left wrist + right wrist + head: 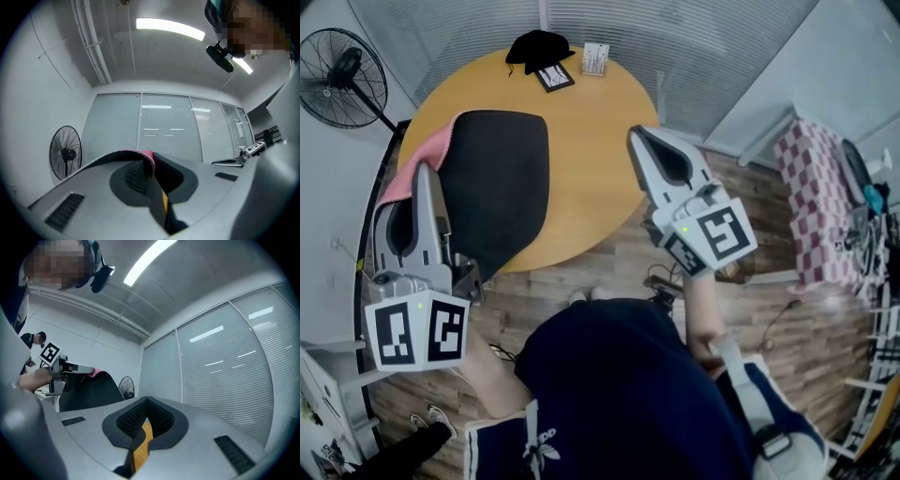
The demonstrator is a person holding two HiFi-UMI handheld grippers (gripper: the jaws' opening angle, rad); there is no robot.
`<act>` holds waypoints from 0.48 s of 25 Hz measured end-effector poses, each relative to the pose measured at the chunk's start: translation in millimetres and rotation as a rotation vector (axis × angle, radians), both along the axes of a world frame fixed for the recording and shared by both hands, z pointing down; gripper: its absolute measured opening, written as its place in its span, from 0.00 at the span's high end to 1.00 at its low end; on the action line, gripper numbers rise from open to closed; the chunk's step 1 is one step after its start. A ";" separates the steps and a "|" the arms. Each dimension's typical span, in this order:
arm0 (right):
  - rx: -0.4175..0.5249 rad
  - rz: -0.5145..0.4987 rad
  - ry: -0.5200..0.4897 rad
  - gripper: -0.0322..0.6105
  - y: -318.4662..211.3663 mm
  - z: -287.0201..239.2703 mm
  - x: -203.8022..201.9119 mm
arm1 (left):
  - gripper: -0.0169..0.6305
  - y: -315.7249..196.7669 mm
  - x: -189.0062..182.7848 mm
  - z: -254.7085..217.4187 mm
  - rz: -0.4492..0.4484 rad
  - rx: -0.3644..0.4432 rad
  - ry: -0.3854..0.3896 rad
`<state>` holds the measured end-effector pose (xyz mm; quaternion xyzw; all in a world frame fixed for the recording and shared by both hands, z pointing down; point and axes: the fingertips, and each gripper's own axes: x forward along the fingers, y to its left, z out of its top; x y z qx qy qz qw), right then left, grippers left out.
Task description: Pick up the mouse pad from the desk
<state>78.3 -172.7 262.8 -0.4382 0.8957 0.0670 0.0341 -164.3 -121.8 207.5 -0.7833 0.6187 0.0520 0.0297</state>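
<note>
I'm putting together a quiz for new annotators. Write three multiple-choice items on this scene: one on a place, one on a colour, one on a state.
1. The black pedestal fan stands:
A) off the round wooden table, to its left in the head view
B) on the table
C) behind the person

2. Underside of the black mouse pad:
A) blue
B) pink
C) green

3. The left gripper is:
A) open above the pad
B) shut on the pad
C) out of view

Answers:
1. A, the fan stands beyond the table's rim.
2. B, a pink edge shows where the pad curls.
3. B, the pad's edge sits pinched between its jaws.
</note>
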 end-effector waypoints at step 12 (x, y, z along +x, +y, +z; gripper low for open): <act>-0.023 -0.002 0.021 0.95 -4.3 4.8 3.2 | 0.94 -12.7 4.5 2.2 0.013 -0.012 0.019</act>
